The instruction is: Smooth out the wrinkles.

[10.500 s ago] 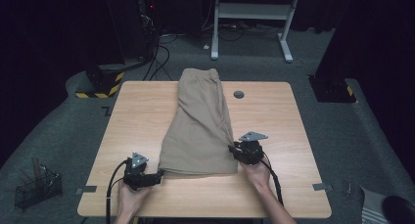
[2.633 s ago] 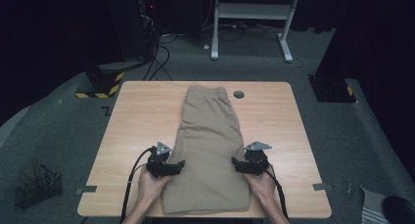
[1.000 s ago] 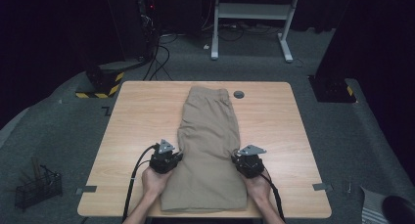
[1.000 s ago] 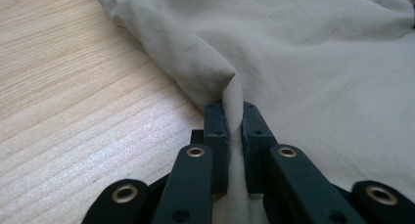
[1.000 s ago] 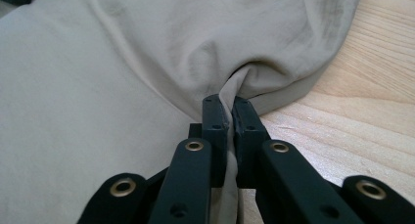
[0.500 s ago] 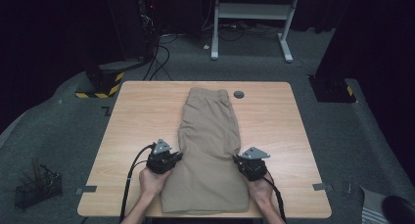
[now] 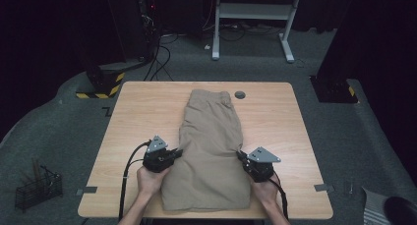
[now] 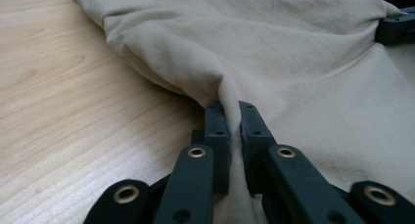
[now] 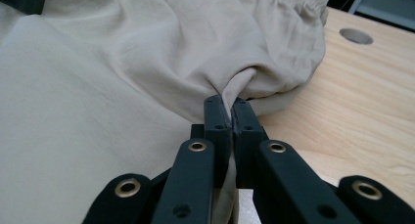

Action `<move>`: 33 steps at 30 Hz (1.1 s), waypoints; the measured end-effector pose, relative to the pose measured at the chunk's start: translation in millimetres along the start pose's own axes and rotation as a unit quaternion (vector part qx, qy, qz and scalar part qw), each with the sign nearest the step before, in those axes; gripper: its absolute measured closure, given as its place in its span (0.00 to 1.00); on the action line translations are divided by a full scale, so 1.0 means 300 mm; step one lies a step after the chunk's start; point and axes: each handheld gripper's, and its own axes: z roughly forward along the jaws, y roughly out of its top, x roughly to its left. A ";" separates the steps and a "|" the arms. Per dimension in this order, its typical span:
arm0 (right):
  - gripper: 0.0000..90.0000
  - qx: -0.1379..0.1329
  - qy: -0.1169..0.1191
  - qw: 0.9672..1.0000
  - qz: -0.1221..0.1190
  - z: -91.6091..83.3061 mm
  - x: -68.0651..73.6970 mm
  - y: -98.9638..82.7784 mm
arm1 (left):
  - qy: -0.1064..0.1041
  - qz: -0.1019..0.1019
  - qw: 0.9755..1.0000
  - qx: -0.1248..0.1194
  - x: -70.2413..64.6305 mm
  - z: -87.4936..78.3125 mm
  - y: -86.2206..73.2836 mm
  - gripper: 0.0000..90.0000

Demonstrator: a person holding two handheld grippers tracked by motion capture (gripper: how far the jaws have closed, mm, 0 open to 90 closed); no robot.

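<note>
Jaws pinch cloth on both sides: the left gripper (image 8: 230, 131) grips a fold at the left edge of the beige shorts (image 7: 211, 146), and the right gripper (image 9: 229, 120) grips a fold at the right edge, about midway along the garment. In the high view the shorts lie flat down the middle of the table (image 7: 128, 117), waistband at the far end near a small round grommet (image 7: 240, 94), hem at the near edge between our two hands. We judge the step in hand to be a fold: both side edges are gripped and slightly raised. The next move likely calls for lifting both grips evenly and carrying the cloth over itself, keeping the two sides level so the fold lands square.
</note>
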 end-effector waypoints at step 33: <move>0.98 -0.032 0.006 0.999 -0.023 -0.078 -0.010 0.057 | -0.011 0.023 1.000 -0.016 -0.029 -0.056 0.072 0.95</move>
